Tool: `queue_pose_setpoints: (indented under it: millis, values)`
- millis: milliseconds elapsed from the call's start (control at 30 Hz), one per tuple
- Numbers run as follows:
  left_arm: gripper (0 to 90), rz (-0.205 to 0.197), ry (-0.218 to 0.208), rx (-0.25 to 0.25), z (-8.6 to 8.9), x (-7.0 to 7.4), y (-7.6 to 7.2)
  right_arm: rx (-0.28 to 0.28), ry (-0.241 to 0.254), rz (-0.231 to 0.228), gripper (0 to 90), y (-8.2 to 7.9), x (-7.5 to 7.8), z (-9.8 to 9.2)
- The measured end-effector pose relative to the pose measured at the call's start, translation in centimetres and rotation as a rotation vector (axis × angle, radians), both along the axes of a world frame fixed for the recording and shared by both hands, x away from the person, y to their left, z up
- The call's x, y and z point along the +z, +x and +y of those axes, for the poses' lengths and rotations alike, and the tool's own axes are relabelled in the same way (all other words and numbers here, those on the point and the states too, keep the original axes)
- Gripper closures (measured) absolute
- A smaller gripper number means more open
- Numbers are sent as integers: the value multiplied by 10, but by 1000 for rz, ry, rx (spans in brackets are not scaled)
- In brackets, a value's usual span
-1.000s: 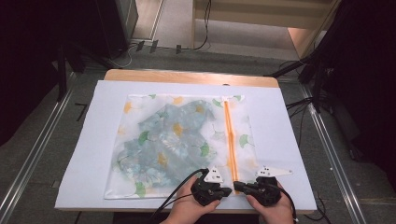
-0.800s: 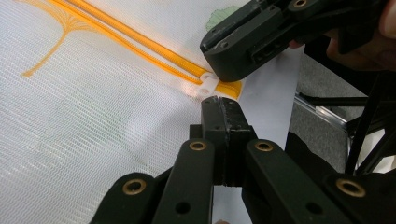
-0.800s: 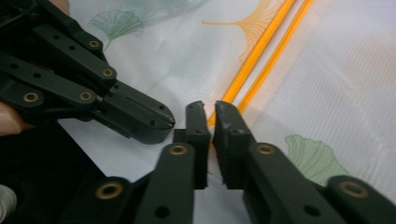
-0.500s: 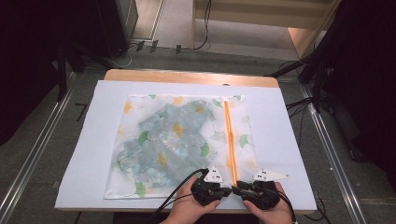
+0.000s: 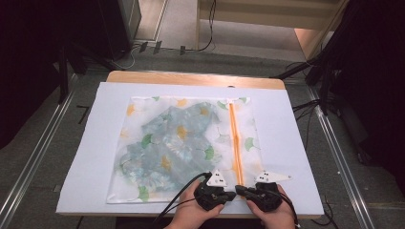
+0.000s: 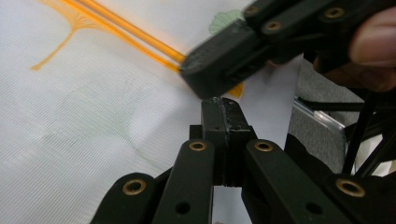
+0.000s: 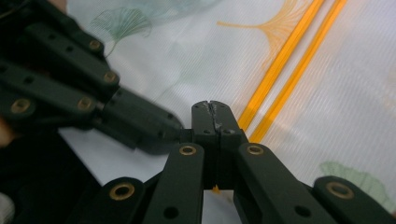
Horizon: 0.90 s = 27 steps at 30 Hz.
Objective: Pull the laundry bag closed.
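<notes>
white sheet (image 5: 296, 143) over wooden table (image 5: 191, 78), grey floor (image 5: 43, 143) around.

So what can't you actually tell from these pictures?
- Zipper pull: in the high view the left hand-held gripper and right hand-held gripper meet over the near end of the orange zipper, covering it.
- Whether either shut tip pinches fabric: both gripper views leave this unclear.
- Garment inside the mesh bag: blurred by the mesh in the high view.
- The person: cut off by the bottom edge.

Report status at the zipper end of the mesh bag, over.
Left gripper and right gripper both shut, tips meeting at near end of orange zipper. White leaf-printed mesh laundry bag flat on white sheet, garment inside. Nothing in the way.
</notes>
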State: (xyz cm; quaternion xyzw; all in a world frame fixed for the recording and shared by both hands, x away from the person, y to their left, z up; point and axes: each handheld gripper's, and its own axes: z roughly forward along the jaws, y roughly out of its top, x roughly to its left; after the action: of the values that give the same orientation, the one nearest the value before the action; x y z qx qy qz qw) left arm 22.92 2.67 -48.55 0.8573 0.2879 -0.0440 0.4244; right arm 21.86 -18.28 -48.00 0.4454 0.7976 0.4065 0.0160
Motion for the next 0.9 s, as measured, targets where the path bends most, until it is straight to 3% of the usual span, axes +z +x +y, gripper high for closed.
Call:
queue_pose_setpoints:
  millis: [167,233,467,567,667,733,900]
  values:
    - [900,9,-4,14,1,0,1,45,1,1,900,-8,4,-7]
    - [900,18,-2,12,2,0,2,32,-12,-13,900,-11,7,-10]
    - [900,30,-6,6,1,-1,3,-63,-13,-21,729,-14,7,-18]
    - [900,23,0,5,1,-1,2,-53,-38,-16,678,-15,5,-12]
    - [900,26,-3,4,1,-1,3,-49,-65,-24,752,-15,4,-8]
    - [900,24,0,4,1,-1,2,-51,-45,-7,823,-14,4,-11]
    - [900,29,-5,2,1,-1,3,-37,-13,0,872,-14,6,-14]
